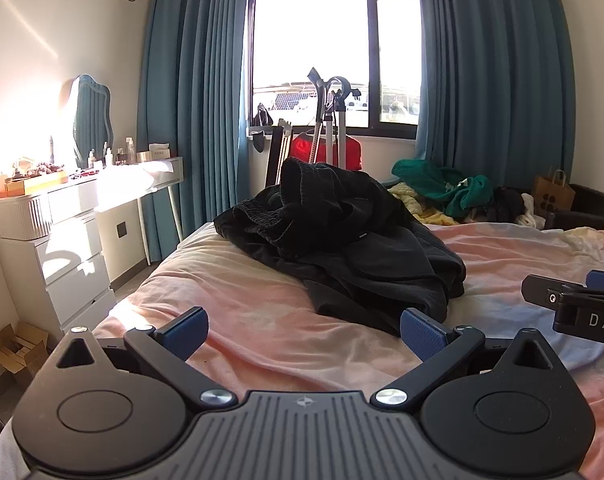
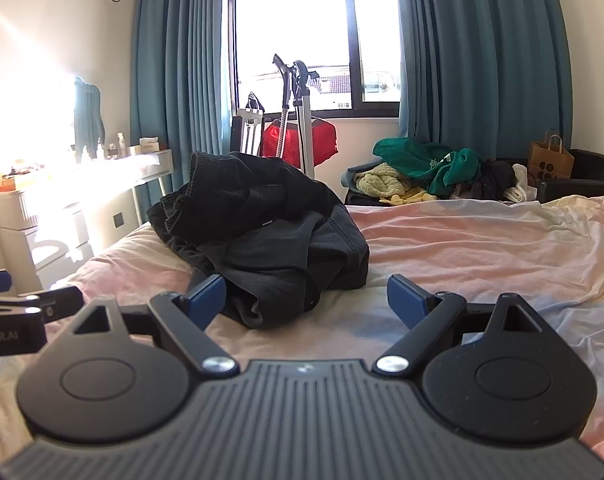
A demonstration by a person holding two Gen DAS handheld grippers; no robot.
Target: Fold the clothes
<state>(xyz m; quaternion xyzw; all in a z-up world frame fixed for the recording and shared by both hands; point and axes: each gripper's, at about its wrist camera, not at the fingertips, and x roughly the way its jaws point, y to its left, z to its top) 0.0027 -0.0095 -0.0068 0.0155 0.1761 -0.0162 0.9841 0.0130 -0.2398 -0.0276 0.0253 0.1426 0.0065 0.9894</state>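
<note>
I find the black garment (image 1: 342, 236) lying crumpled and unfolded on the bed (image 1: 237, 312), folding outstanding, with my left gripper (image 1: 304, 330) and right gripper (image 2: 306, 299) both spread wide, empty.

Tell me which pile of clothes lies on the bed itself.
The black garment pile, crumpled on the pink sheet ahead of both open grippers. The green and yellow heap sits beyond the bed's far edge.

Black clothes (image 2: 261, 232) lying on pink tie-dye bed (image 2: 462, 240); teal curtains (image 2: 482, 60) hanging; green garment (image 2: 430, 164), red cloth (image 2: 297, 140), blue pads (image 2: 205, 296) showing.
</note>
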